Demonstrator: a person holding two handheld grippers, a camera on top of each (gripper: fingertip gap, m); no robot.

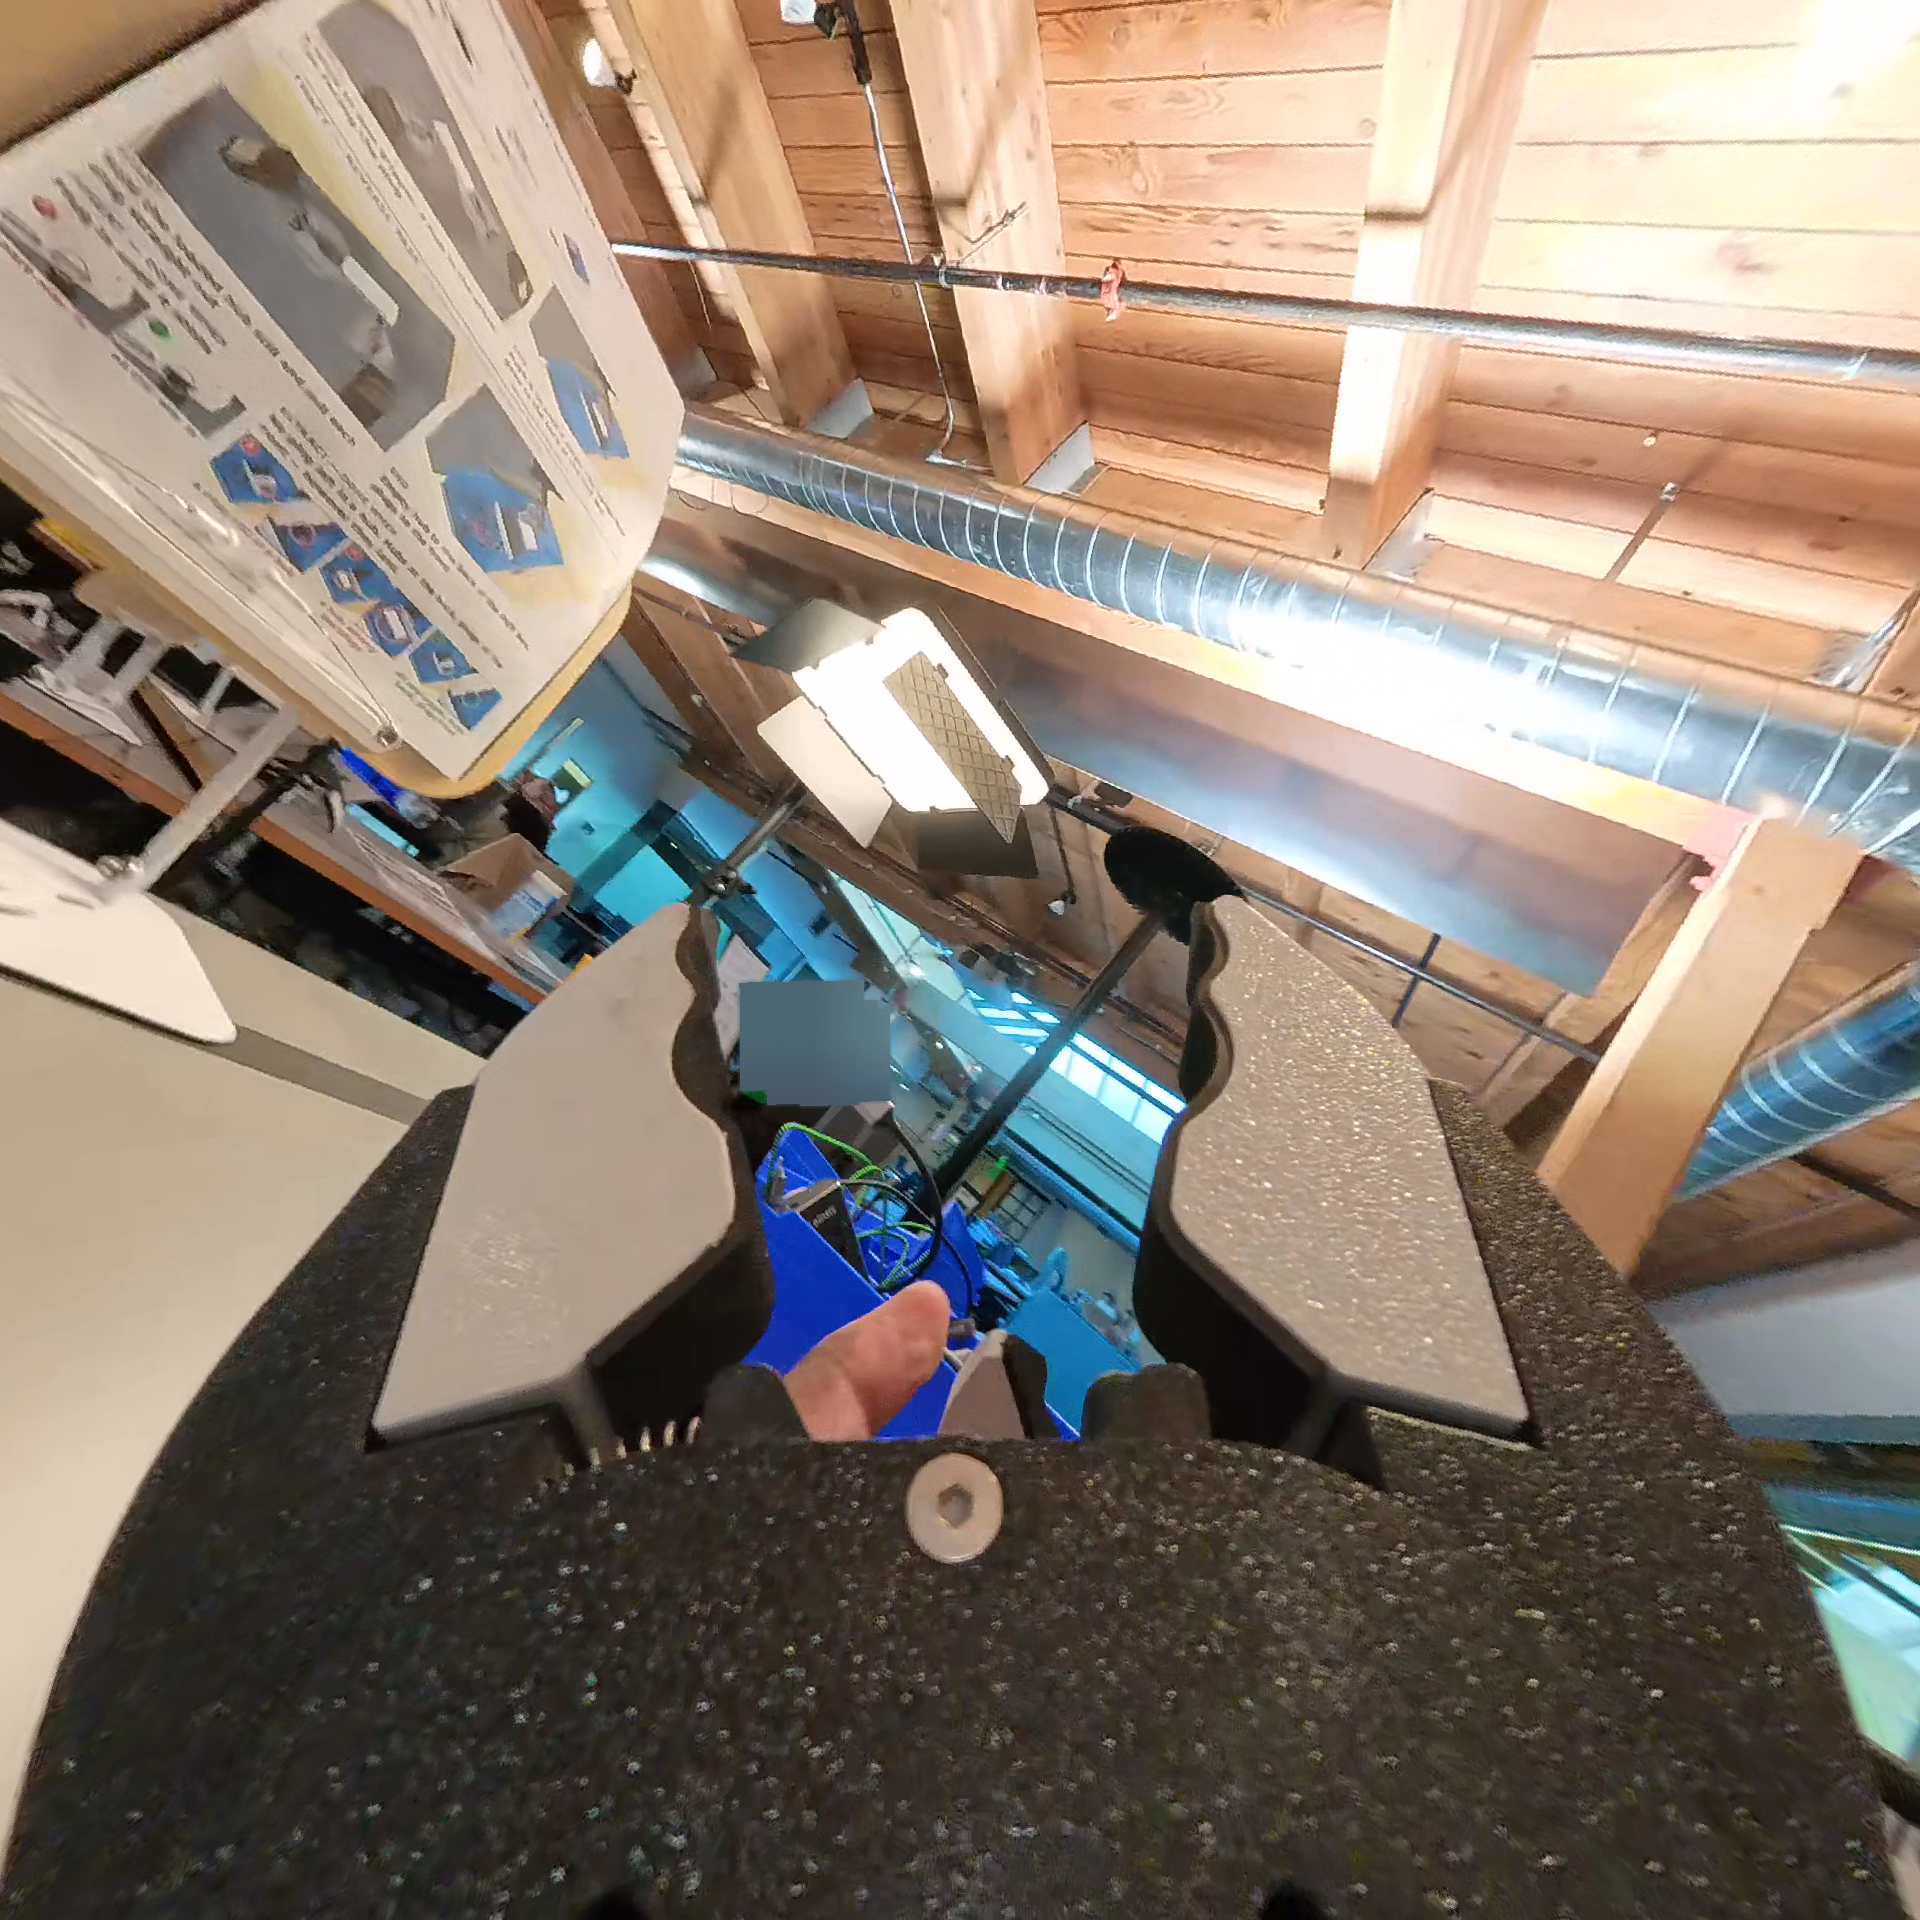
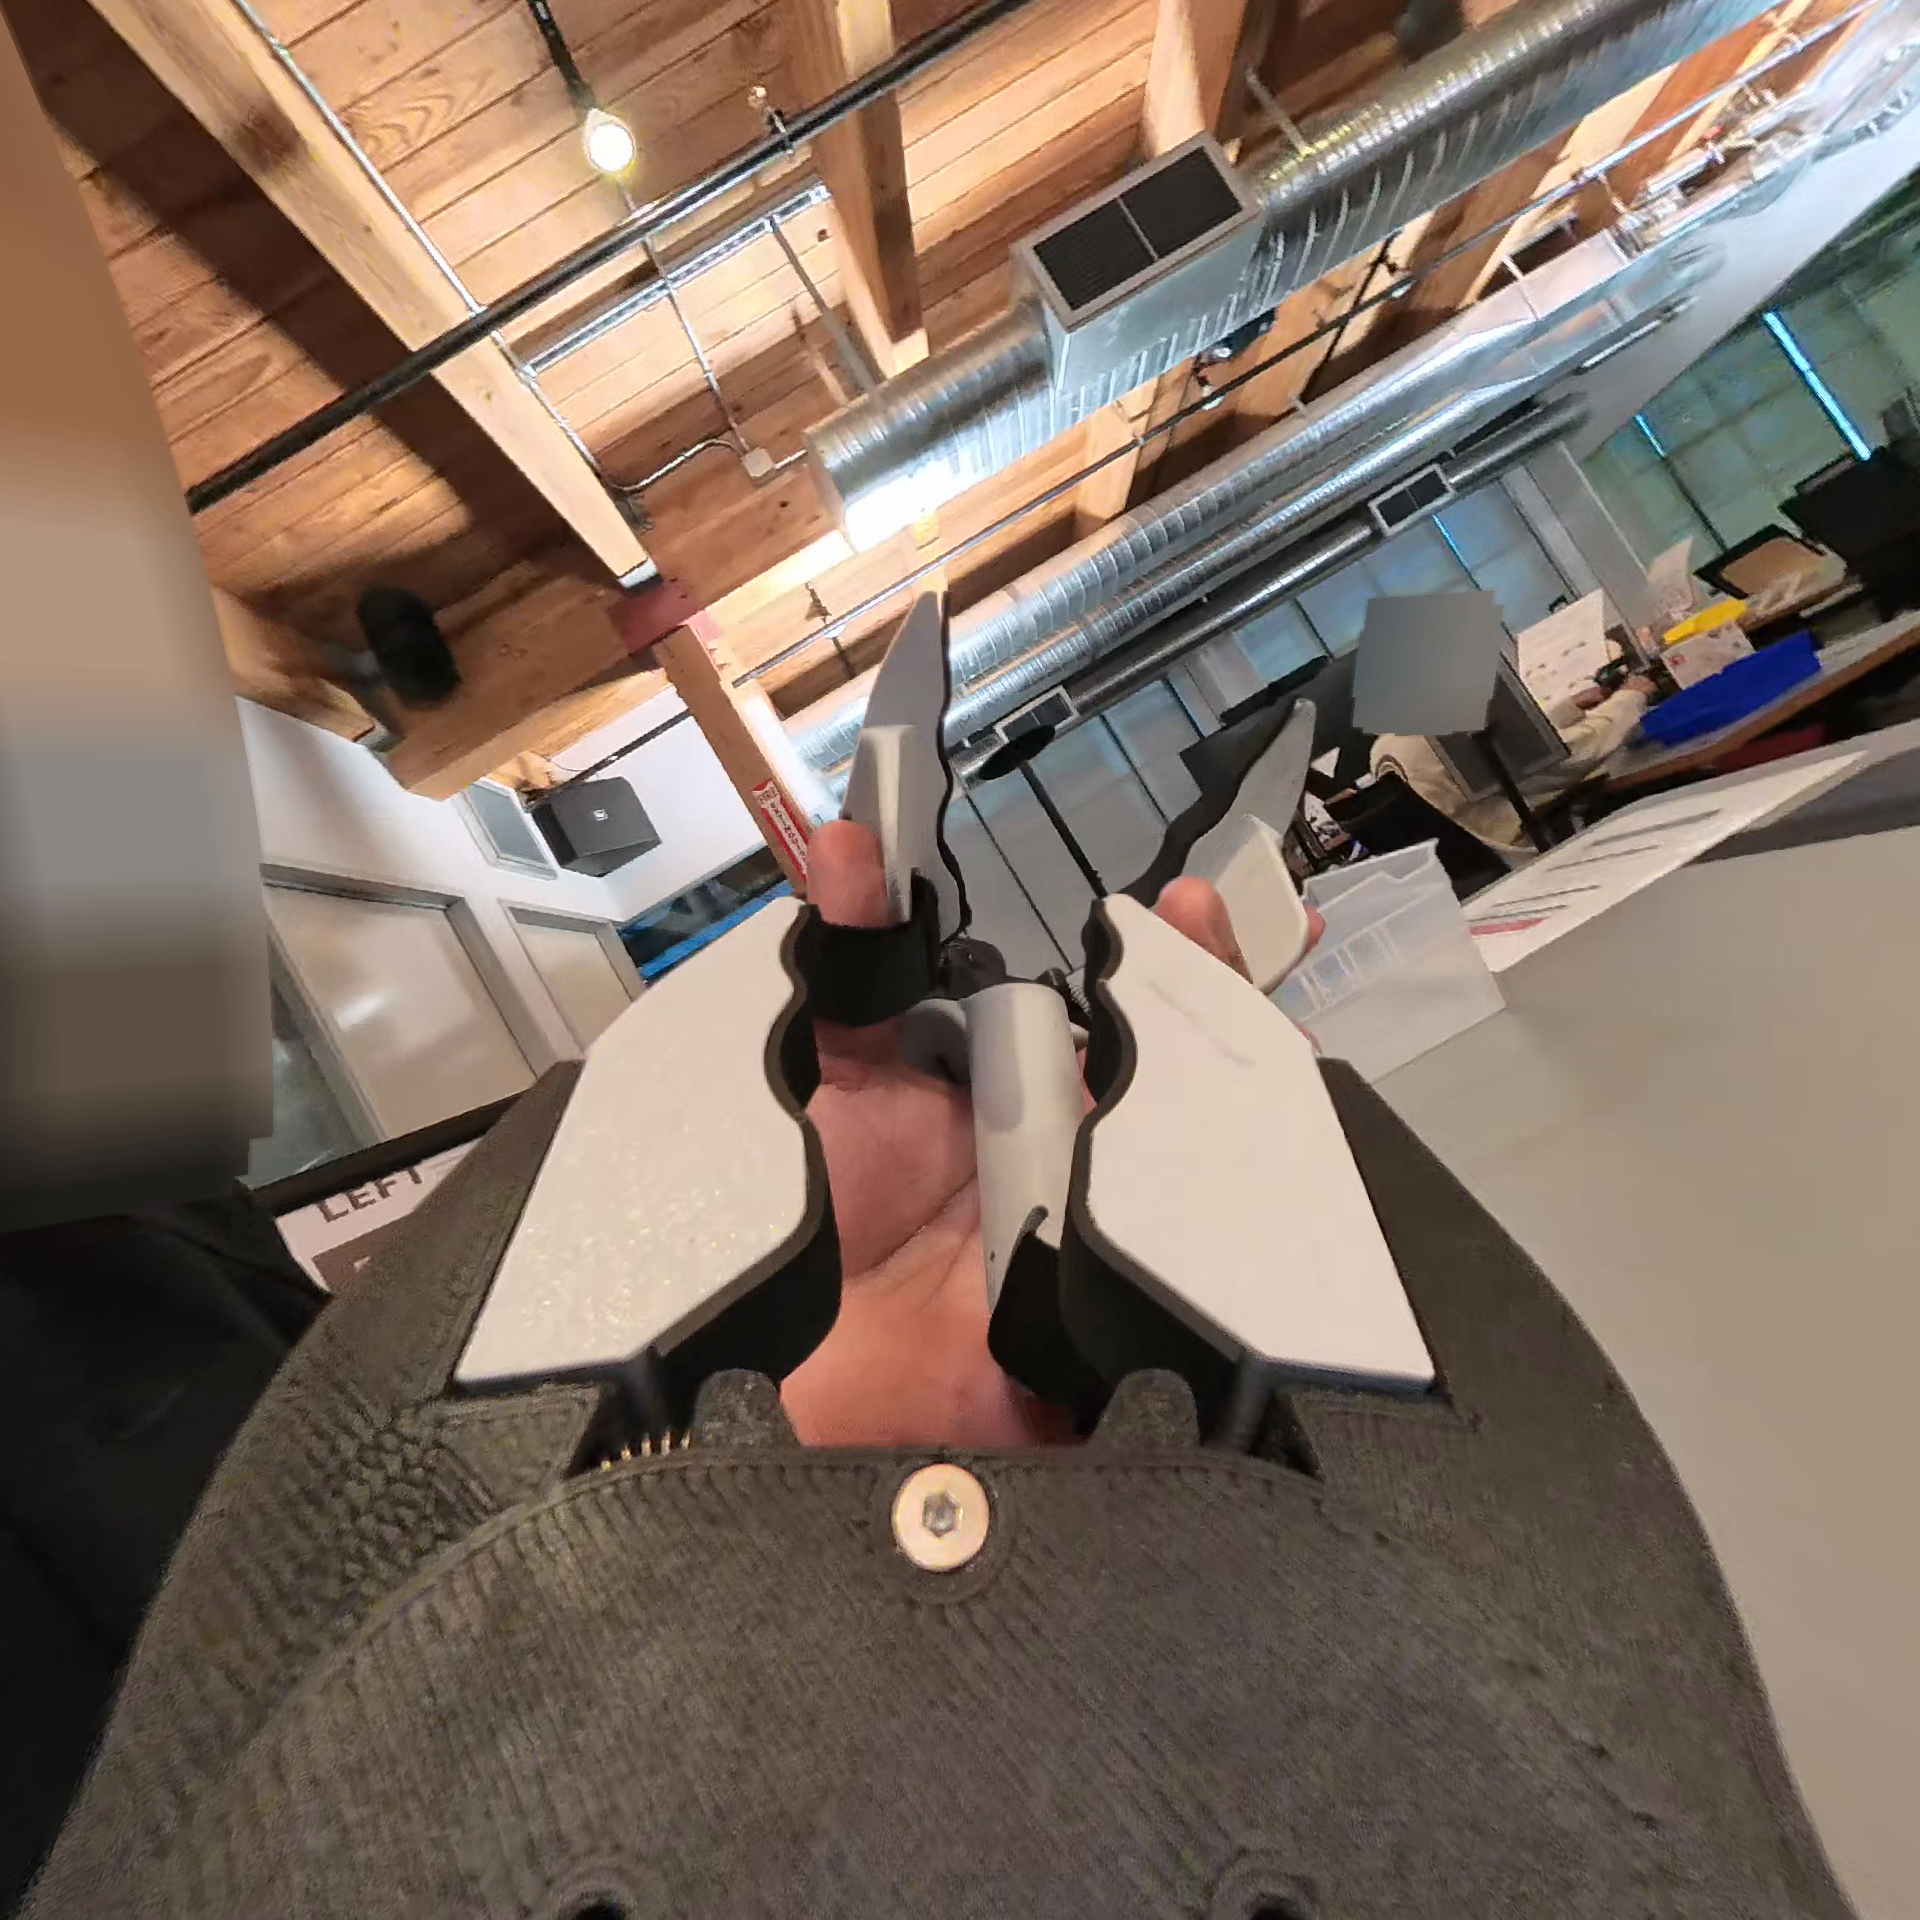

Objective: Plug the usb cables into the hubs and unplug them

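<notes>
My left claw gapes empty, tilted up at a lit lamp panel and wooden ceiling; beyond it, cables lie in a blue bin. My right claw is spread too, my left hand just ahead.

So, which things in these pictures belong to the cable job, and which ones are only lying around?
For the job:
- left gripper, open
- right gripper, open
- tangled cables in a blue bin, probably; no hub is clear to see

Only lying about:
- printed sheet
- light panel
- clear plastic box
- papers on the grey table
</notes>
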